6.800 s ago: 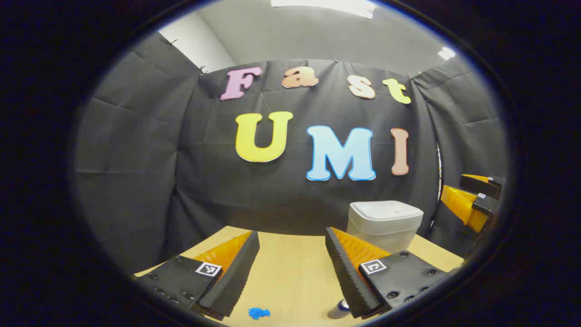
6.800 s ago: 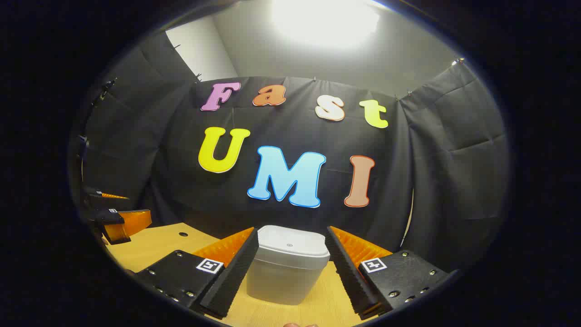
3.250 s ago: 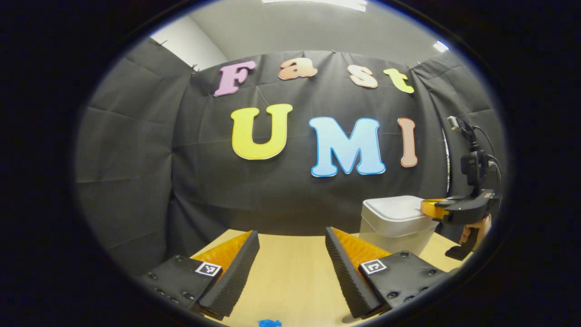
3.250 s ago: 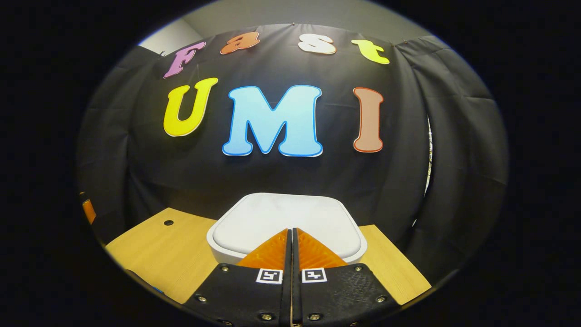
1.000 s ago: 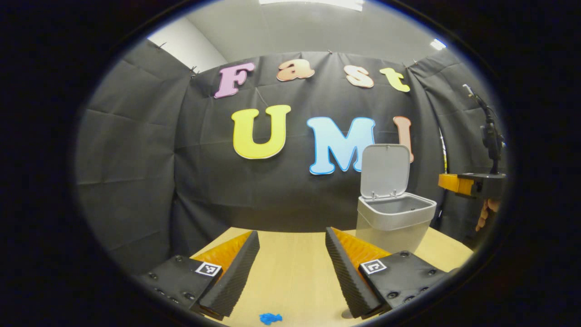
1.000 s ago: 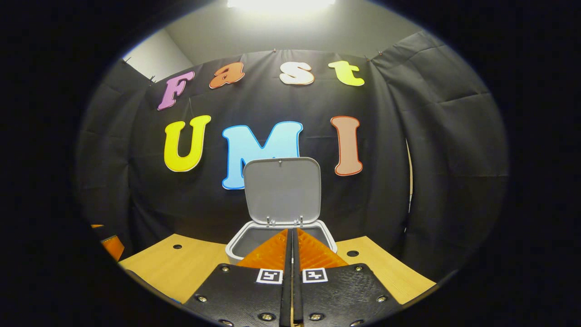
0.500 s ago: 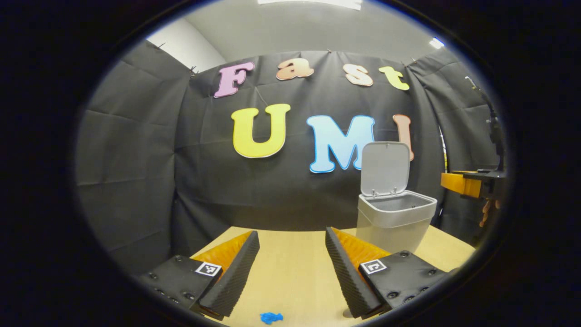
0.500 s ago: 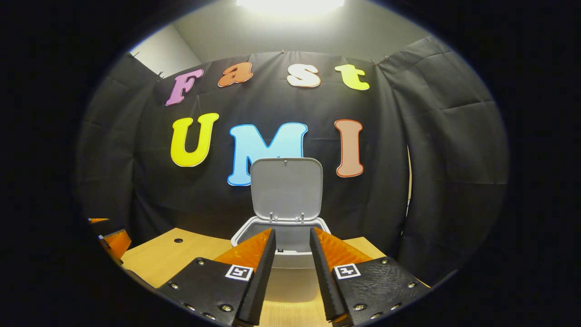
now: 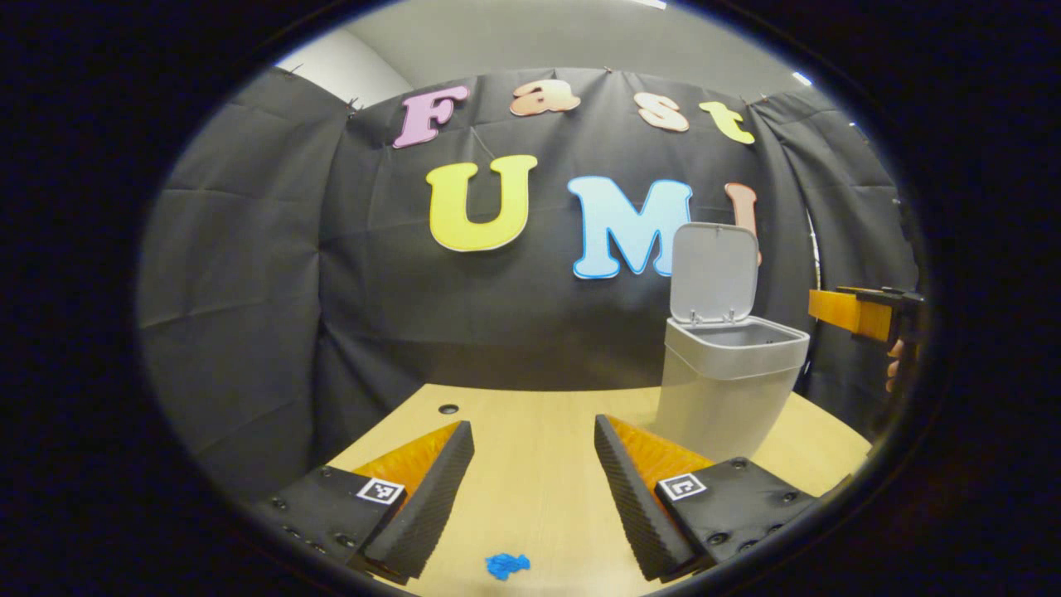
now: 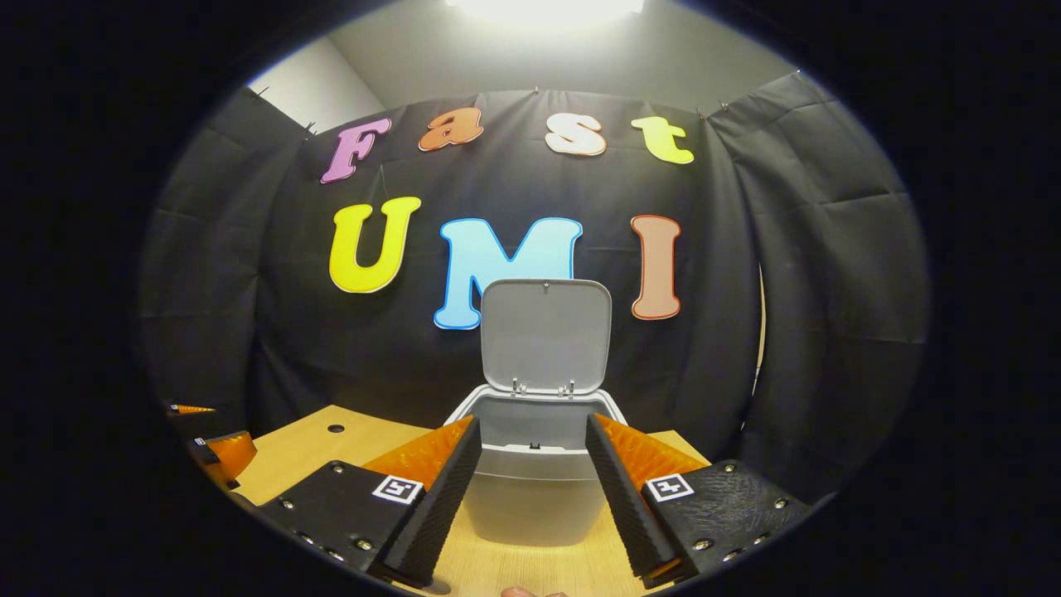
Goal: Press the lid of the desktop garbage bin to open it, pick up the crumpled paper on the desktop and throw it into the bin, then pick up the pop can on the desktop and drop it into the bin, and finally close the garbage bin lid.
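The grey desktop bin (image 9: pixel 729 390) stands at the right of the wooden table (image 9: pixel 539 390) with its lid (image 9: pixel 713 272) raised upright. A small blue crumpled paper (image 9: pixel 506 565) lies on the table just in front of my left gripper (image 9: pixel 532 424), between its fingers' bases; that gripper is open and holds nothing. In the right gripper view the bin (image 10: pixel 535 497) sits straight ahead, lid (image 10: pixel 545 336) up, the inside dark. My right gripper (image 10: pixel 532 421) is open, with its fingers framing the bin's front from a short way back and touching nothing.
The right gripper (image 9: pixel 862 313) hangs at the far right, level with the bin's rim, a hand (image 9: pixel 893 373) below it. The left gripper (image 10: pixel 220 452) is at the far left. A round hole (image 9: pixel 448 409) marks the table's far left part.
The lid sprang up after the shut right gripper pressed it. In the last half second the right gripper opened wider and drew back. The left gripper tipped downward.
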